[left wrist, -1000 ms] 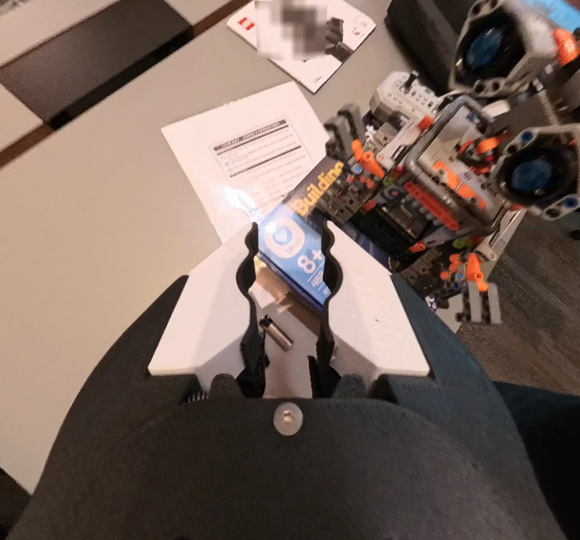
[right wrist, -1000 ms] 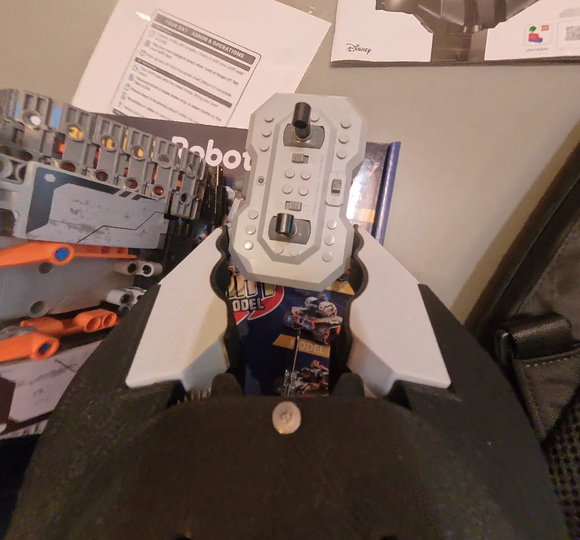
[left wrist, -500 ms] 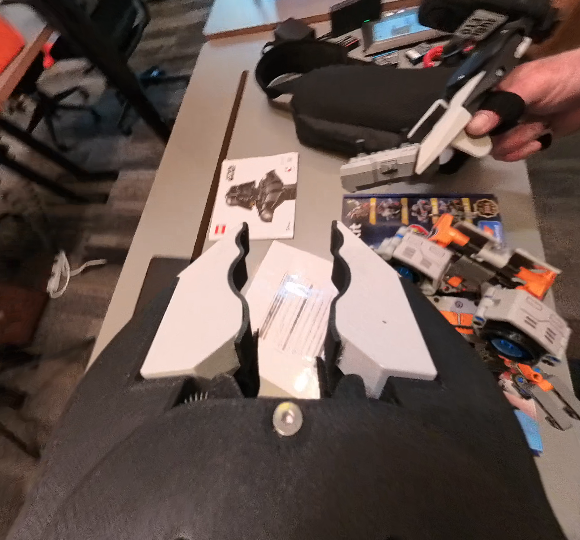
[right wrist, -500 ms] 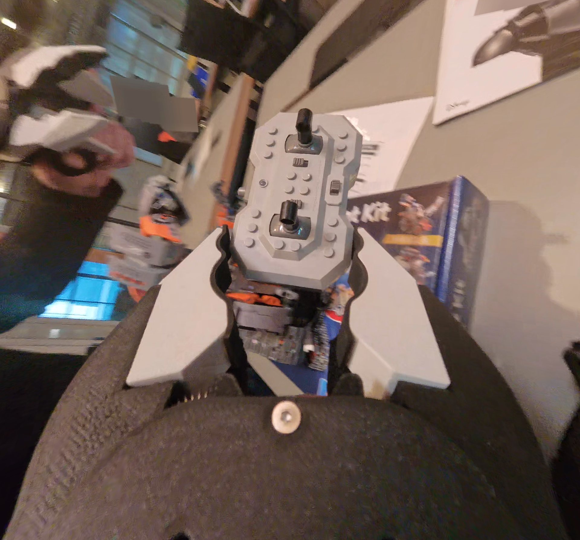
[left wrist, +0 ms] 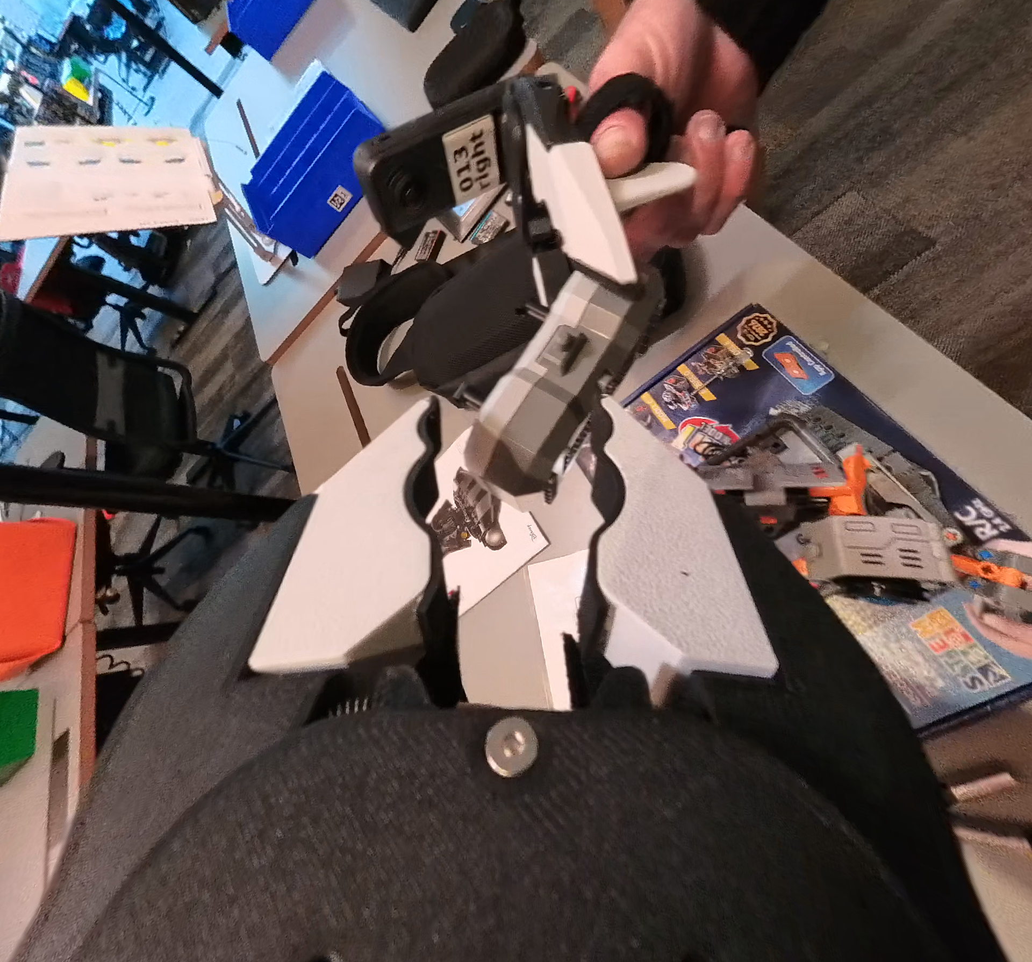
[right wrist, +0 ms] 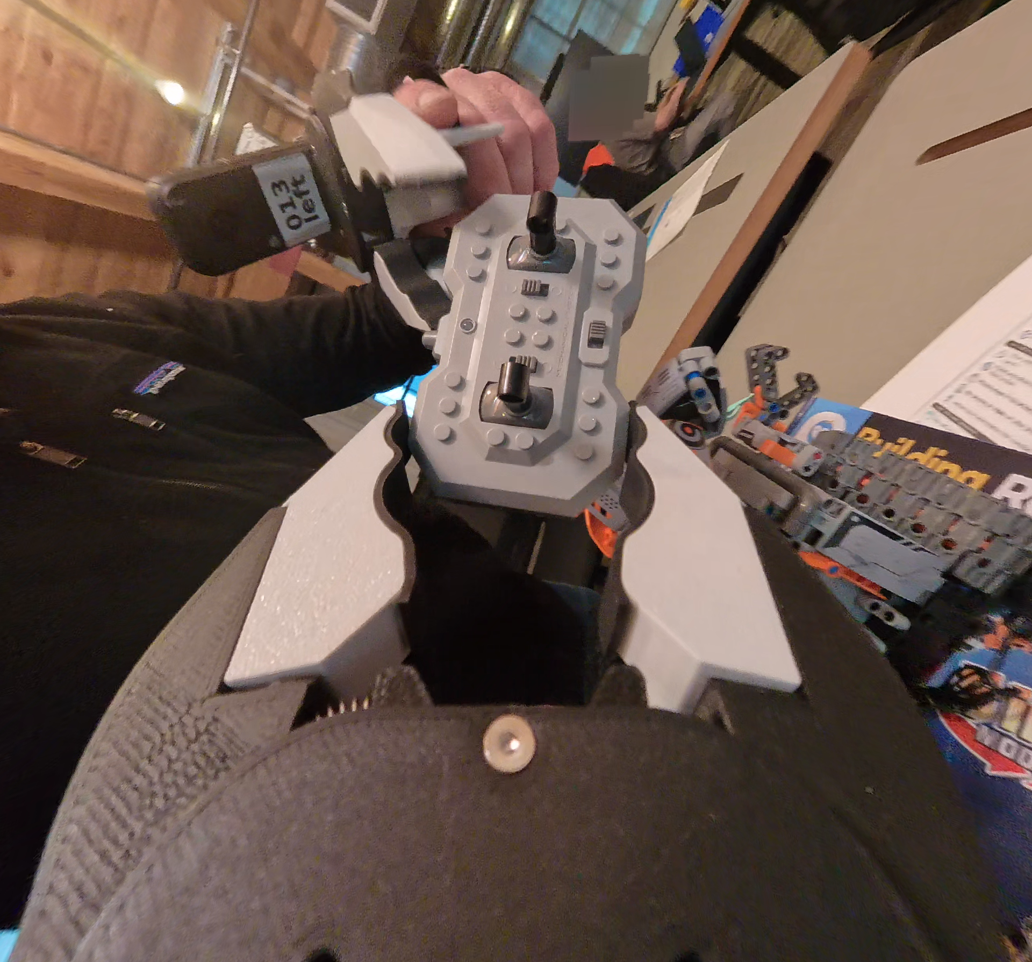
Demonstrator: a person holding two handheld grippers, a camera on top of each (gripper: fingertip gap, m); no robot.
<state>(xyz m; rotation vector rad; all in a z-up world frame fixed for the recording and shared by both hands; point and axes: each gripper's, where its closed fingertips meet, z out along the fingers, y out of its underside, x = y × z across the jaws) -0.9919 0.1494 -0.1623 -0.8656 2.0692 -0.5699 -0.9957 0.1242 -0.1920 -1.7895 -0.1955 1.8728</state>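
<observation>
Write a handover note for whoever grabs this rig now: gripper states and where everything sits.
Right gripper: shut on the grey studded plastic remote controller with two black joysticks, held in the air above the pale grey table.
Left gripper: open, empty, fingertips at the controller's far end; contact unclear.
On the table: grey-and-orange brick-built vehicle on a dark blue printed cardboard box; white booklet beside it.
</observation>
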